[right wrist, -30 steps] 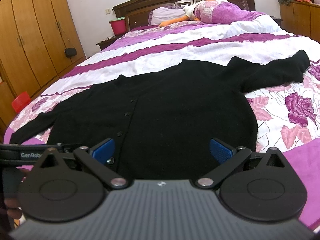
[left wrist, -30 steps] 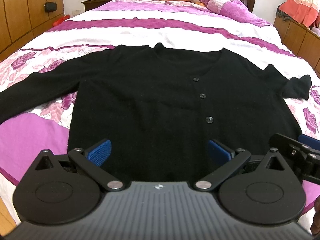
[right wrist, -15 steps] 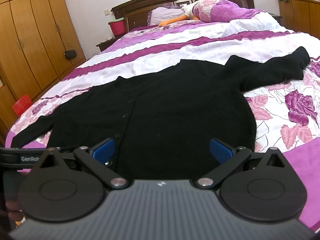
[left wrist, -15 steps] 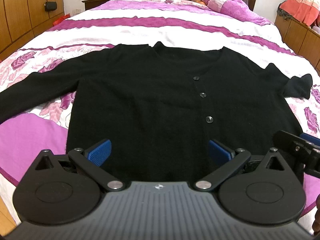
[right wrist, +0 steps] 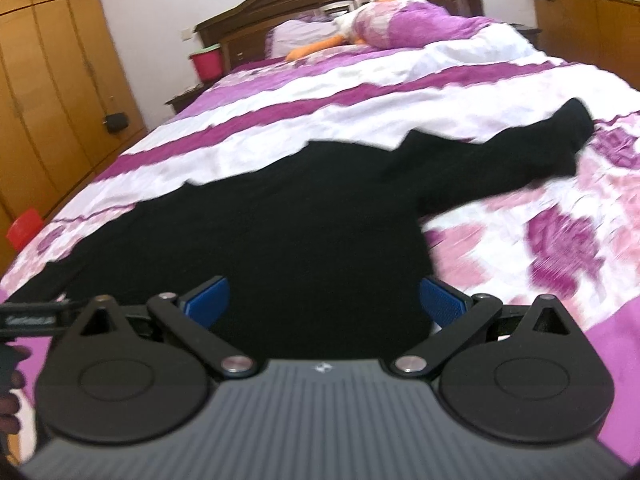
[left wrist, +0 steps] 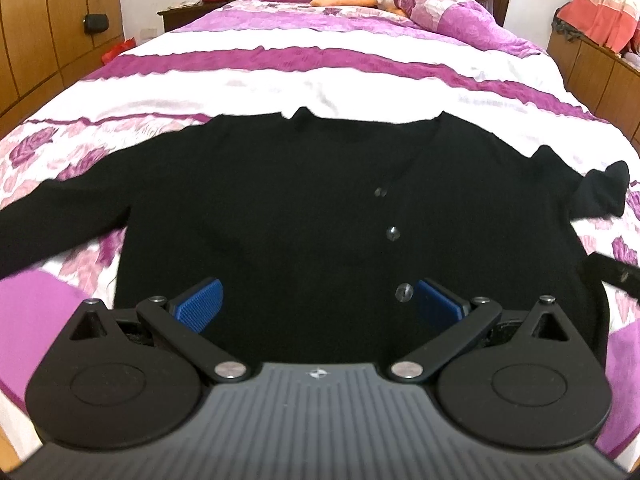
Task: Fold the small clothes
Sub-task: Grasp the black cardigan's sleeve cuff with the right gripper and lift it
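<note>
Below, black cardigan (left wrist: pixel 304 208) flat on the bedspread (left wrist: pixel 360 76); left gripper (left wrist: pixel 318 300) and right gripper (right wrist: pixel 324 298) fingers wide apart, empty.

No legible text, brand, number or sign appears in either view. In the right wrist view, a black bar (right wrist: pixel 30 317) at the left edge carries a line of pale lettering, but motion blur leaves it unreadable. A small round emblem (left wrist: pixel 316 373) sits at the front centre of the grey ribbed housing in the left wrist view; the same mark (right wrist: pixel 322 367) appears in the right wrist view. Neither contains readable characters. The cardigan's buttons (left wrist: pixel 393 233) bear no discernible marking.
</note>
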The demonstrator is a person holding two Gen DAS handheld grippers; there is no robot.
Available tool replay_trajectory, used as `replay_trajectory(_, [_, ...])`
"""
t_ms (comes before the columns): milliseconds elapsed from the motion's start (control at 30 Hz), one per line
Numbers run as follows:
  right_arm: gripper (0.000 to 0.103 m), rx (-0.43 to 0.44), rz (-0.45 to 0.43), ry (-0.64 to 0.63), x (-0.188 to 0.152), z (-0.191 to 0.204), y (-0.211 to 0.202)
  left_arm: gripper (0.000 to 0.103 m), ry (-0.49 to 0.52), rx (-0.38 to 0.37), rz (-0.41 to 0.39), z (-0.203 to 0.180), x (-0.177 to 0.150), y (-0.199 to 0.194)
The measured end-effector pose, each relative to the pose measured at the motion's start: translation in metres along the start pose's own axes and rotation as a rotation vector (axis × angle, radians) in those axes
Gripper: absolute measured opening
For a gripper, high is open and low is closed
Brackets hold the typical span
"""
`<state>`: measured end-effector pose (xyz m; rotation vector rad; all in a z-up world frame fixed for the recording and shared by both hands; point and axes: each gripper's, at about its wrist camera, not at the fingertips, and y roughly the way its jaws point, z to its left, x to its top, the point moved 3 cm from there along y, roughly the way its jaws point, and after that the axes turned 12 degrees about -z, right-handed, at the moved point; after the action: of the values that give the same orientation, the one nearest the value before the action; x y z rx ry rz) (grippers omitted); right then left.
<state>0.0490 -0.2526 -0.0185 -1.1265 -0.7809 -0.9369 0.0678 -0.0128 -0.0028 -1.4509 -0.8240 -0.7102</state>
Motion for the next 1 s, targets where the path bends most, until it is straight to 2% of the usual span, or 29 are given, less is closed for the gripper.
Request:
replay_trajectory(333, [0.103, -0.196, -0.047, 0.080, 0.051, -0.110, 0.050, 0.103, 0.012, -0.006, 0.010, -0.031, 0.021, 0.049])
replay_trajectory(600, [0.103, -0.339, -0.078, 0.182, 0.091, -0.184, 0.097, 0.103, 0.048, 0.016, 0.056, -0.047, 0.011, 0.091])
replay_trajectory(700, [0.103, -0.396, -0.068, 0.198, 0.101, -0.205, 0.118, 0.103, 0.051, 0.023, 0.081, -0.048, 0.003, 0.103])
replay_trajectory(800, [0.103, -0.431, -0.042, 0.229, 0.111, -0.220, 0.141, 0.103, 0.078, 0.026, 0.064, -0.050, -0.001, 0.107])
replay_trajectory(933, [0.103, -0.450, -0.033, 0.194, 0.127, -0.221, 0.167, 0.103, 0.070, 0.026, 0.063, -0.050, -0.005, 0.112])
replay_trajectory(1000, [0.103, -0.470, 0.004, 0.174, 0.129, -0.221, 0.183, 0.103, 0.061, 0.026, 0.068, -0.049, -0.006, 0.114])
